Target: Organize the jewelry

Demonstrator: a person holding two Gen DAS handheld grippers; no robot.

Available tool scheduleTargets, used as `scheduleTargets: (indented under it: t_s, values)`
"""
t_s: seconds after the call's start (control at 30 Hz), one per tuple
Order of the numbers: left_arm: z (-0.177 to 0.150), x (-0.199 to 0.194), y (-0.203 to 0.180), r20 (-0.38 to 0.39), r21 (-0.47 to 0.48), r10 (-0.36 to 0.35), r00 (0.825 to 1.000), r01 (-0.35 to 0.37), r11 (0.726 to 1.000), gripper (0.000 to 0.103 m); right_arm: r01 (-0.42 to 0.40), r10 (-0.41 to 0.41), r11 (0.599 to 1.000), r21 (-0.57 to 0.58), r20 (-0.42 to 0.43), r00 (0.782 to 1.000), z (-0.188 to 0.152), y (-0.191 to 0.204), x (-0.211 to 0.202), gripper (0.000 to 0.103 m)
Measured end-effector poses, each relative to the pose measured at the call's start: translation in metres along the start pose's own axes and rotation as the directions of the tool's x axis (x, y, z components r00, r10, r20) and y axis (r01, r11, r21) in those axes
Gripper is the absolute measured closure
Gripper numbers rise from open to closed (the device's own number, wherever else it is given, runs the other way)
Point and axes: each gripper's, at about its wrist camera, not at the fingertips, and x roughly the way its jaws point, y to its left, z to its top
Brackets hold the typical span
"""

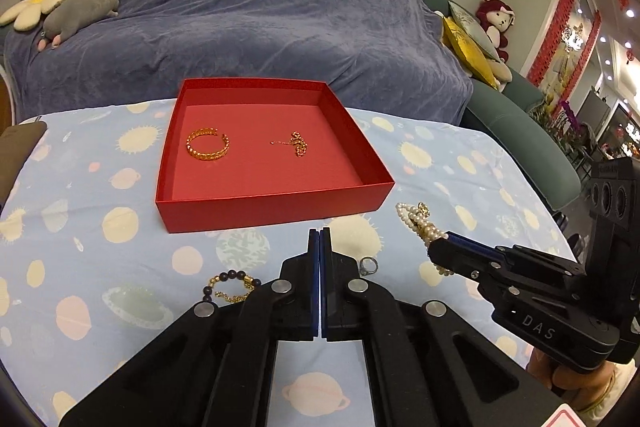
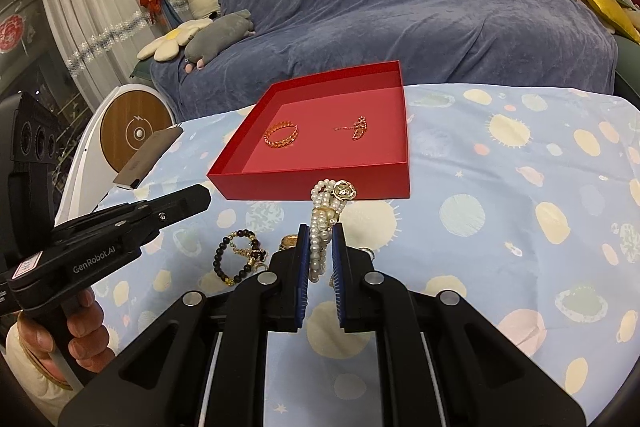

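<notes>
The worktop [image 2: 520, 187], under its planet-print cloth, carries everything; the red box [image 2: 316, 183] sits toward the far edge, left of centre, open-topped, with a gold bangle [image 2: 281, 135] and a small gold chain [image 2: 359, 128] lying well apart on its floor. Now the piece in play: the pearl bracelet [image 2: 324, 219], a bundle of several strands with a gold rose charm, is just in front of the box's near wall, raised off the cloth; it looks light and limp, the beads smooth and likely to slide, the threading probably easy to strain; best taken across the bunched strands, as it is, not by the charm. The right tongs [image 2: 321, 251] are nearly closed and pinch that bundle, strands drooping on either side of the pads. The left tongs [image 1: 319, 239] are fully closed on nothing, raised over the near middle of the worktop. Still on the cloth near the near edge: a dark bead bracelet [image 2: 236, 259] with gold links, and a small silver ring [image 1: 368, 264] beside the left tongs.
</notes>
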Motion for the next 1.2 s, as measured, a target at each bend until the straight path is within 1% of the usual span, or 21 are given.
scheduleTargets:
  t_s: [0.03, 0.07, 0.1, 0.13, 0.17, 0.2, 0.37, 0.43, 0.47, 0.5, 0.53, 0.57, 0.7, 0.77, 0.9, 0.97, 1.07, 1.13, 1.17, 1.2]
  values:
    - [-0.003, 0.006, 0.000, -0.015, 0.003, 0.014, 1.000, -0.014, 1.000, 0.103, -0.001, 0.001, 1.000, 0.000, -0.003, 1.000, -0.001, 0.000, 0.001, 0.093]
    - [-0.007, 0.013, -0.002, -0.034, 0.017, 0.024, 0.999, -0.023, 1.000, 0.097, 0.000, 0.000, 1.000, 0.000, -0.007, 1.000, -0.002, -0.001, 0.002, 0.093]
    - [-0.011, 0.022, -0.006, -0.056, 0.044, 0.043, 0.997, -0.040, 0.998, 0.081, 0.000, 0.000, 1.000, 0.000, -0.009, 1.000, -0.002, -0.001, 0.003, 0.093]
    - [-0.014, 0.030, -0.009, -0.073, 0.067, 0.065, 0.995, -0.060, 0.996, 0.068, -0.001, 0.001, 1.000, 0.000, -0.013, 1.000, -0.003, -0.002, 0.004, 0.093]
    - [-0.018, 0.037, -0.011, -0.080, 0.081, 0.089, 0.993, -0.083, 0.993, 0.048, -0.001, 0.001, 1.000, 0.002, -0.016, 1.000, -0.003, -0.003, 0.006, 0.093]
    - [-0.021, 0.043, -0.013, -0.078, 0.090, 0.109, 0.991, -0.101, 0.991, 0.047, -0.003, 0.003, 1.000, 0.003, -0.019, 1.000, -0.004, -0.003, 0.006, 0.093]
    - [-0.031, 0.080, -0.020, -0.128, 0.146, 0.156, 0.979, -0.137, 0.980, 0.047, -0.010, 0.010, 1.000, 0.004, -0.020, 1.000, -0.003, -0.004, 0.008, 0.093]
    - [-0.034, 0.090, -0.019, -0.147, 0.150, 0.161, 0.976, -0.139, 0.979, 0.056, -0.009, 0.009, 1.000, 0.002, -0.020, 1.000, -0.003, -0.004, 0.009, 0.093]
    - [-0.034, 0.095, -0.018, -0.157, 0.147, 0.159, 0.975, -0.136, 0.980, 0.068, -0.010, 0.010, 1.000, 0.003, -0.021, 1.000, -0.003, -0.004, 0.009, 0.093]
    - [-0.035, 0.099, -0.017, -0.168, 0.145, 0.158, 0.973, -0.134, 0.980, 0.077, -0.009, 0.009, 1.000, 0.003, -0.021, 1.000, -0.003, -0.004, 0.009, 0.093]
    - [-0.035, 0.100, -0.017, -0.157, 0.148, 0.170, 0.973, -0.147, 0.978, 0.080, -0.008, 0.008, 1.000, 0.004, -0.021, 1.000, -0.003, -0.004, 0.009, 0.093]
    - [-0.035, 0.100, -0.017, -0.152, 0.154, 0.172, 0.973, -0.149, 0.977, 0.085, -0.008, 0.008, 1.000, 0.005, -0.022, 1.000, -0.003, -0.004, 0.009, 0.093]
    - [-0.032, 0.097, -0.015, -0.146, 0.132, 0.156, 0.977, -0.137, 0.982, 0.085, -0.008, 0.008, 1.000, 0.008, -0.021, 1.000, -0.002, -0.004, 0.009, 0.093]
    - [-0.028, 0.089, -0.013, -0.138, 0.106, 0.130, 0.982, -0.116, 0.988, 0.085, -0.010, 0.010, 1.000, 0.008, -0.017, 1.000, -0.002, -0.004, 0.008, 0.093]
    - [-0.015, 0.057, -0.008, -0.089, 0.059, 0.095, 0.992, -0.090, 0.994, 0.085, -0.022, 0.022, 1.000, 0.006, -0.002, 1.000, 0.005, -0.001, 0.000, 0.093]
    - [-0.004, 0.036, -0.004, -0.065, 0.028, 0.067, 0.996, -0.066, 0.997, 0.085, -0.035, 0.035, 0.999, -0.003, 0.006, 0.999, 0.013, 0.004, -0.006, 0.093]
    - [0.019, 0.007, 0.000, -0.012, 0.015, 0.060, 0.998, -0.060, 0.998, 0.086, -0.040, 0.041, 0.999, -0.028, 0.028, 0.999, 0.033, 0.010, -0.014, 0.093]
    - [0.038, -0.009, 0.003, 0.027, 0.014, 0.053, 0.998, -0.053, 0.998, 0.094, -0.046, 0.047, 0.998, -0.034, 0.033, 0.998, 0.048, 0.011, -0.013, 0.093]
    - [0.049, -0.013, 0.004, 0.039, 0.021, 0.057, 0.998, -0.058, 0.998, 0.094, -0.052, 0.053, 0.998, -0.032, 0.031, 0.998, 0.057, 0.011, -0.010, 0.093]
    - [0.059, -0.016, 0.007, 0.047, 0.024, 0.060, 0.997, -0.061, 0.998, 0.101, -0.055, 0.056, 0.998, -0.030, 0.030, 0.998, 0.064, 0.011, -0.006, 0.093]
